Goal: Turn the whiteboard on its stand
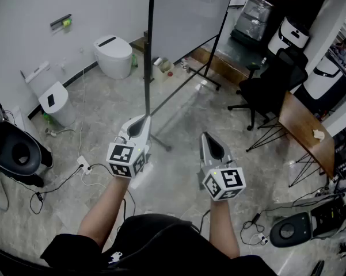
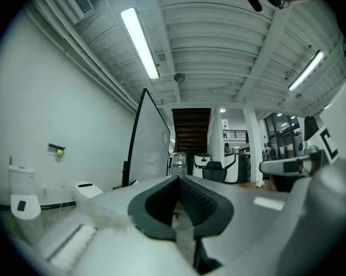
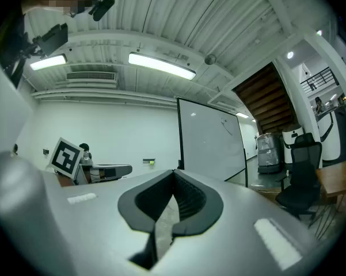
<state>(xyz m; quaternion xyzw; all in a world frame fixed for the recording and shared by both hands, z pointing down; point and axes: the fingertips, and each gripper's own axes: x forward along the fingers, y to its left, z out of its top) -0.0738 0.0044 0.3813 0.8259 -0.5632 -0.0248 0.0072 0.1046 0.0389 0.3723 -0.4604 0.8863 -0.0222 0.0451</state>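
The whiteboard [image 1: 190,10] stands ahead of me on a black stand, and its near upright post [image 1: 148,56] runs down to a foot bar on the floor. My left gripper [image 1: 140,124] is shut and empty, with its tips just below and left of that post. To the right, my right gripper [image 1: 209,140] is also shut and empty. The left gripper view has the whiteboard [image 2: 151,148] edge-on beyond the closed left gripper [image 2: 177,180]. In the right gripper view the whiteboard [image 3: 213,140] stands beyond the closed right gripper [image 3: 174,174].
Two white toilets [image 1: 114,55] [image 1: 52,96] stand by the left wall. A black office chair [image 1: 270,91] and a wooden table [image 1: 305,131] are to the right. A power strip [image 1: 82,164] and cables lie on the floor at the left, beside a black seat [image 1: 14,151].
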